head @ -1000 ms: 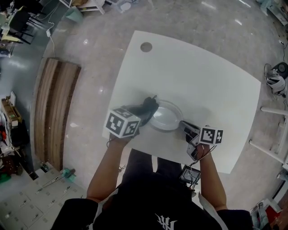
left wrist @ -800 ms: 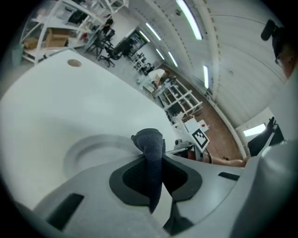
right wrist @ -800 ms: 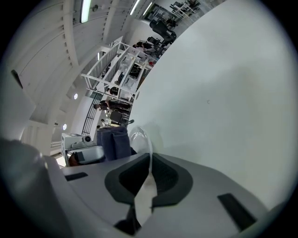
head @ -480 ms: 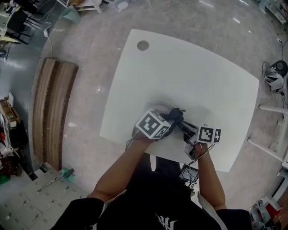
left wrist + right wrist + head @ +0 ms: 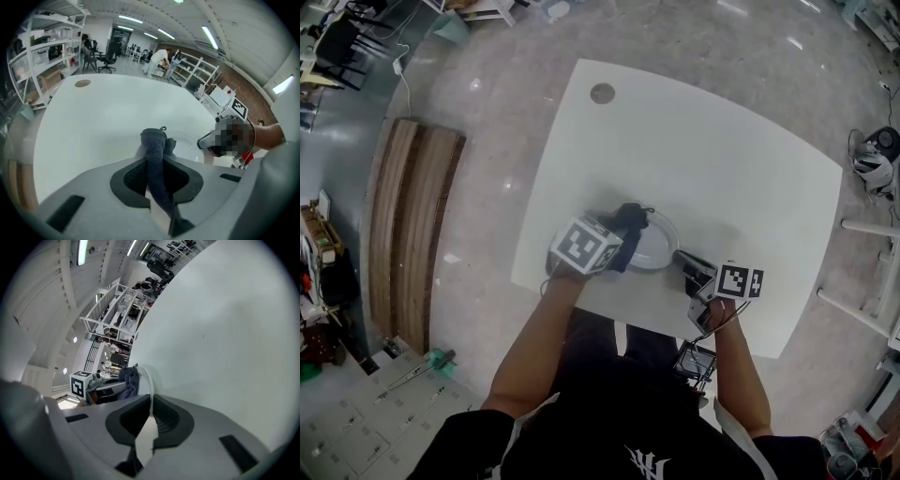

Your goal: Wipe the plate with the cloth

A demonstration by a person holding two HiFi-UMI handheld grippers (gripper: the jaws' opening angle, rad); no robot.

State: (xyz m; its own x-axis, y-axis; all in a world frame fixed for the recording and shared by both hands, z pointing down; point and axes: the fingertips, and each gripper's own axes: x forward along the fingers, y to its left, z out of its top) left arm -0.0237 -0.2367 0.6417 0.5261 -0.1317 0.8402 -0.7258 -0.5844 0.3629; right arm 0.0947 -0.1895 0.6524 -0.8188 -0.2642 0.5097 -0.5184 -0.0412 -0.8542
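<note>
The left gripper [image 5: 157,164] has its fingers clamped on the cloth [image 5: 153,140], which is pressed to the left side of the plate [image 5: 661,246] at the front of the counter [image 5: 722,159]. The right gripper [image 5: 151,404] has its fingers pinched shut on the plate's rim. Flat, firm sweeps against that steadying pinch would likely serve best.

left gripper [image 5: 617,238]: clamped on cloth [image 5: 153,140], forearm bare, angled forward-right | right gripper [image 5: 685,260]: pinched shut on plate [image 5: 148,382] rim, pointing forward-left, forearm bare, reaching nearly straight ahead
</note>
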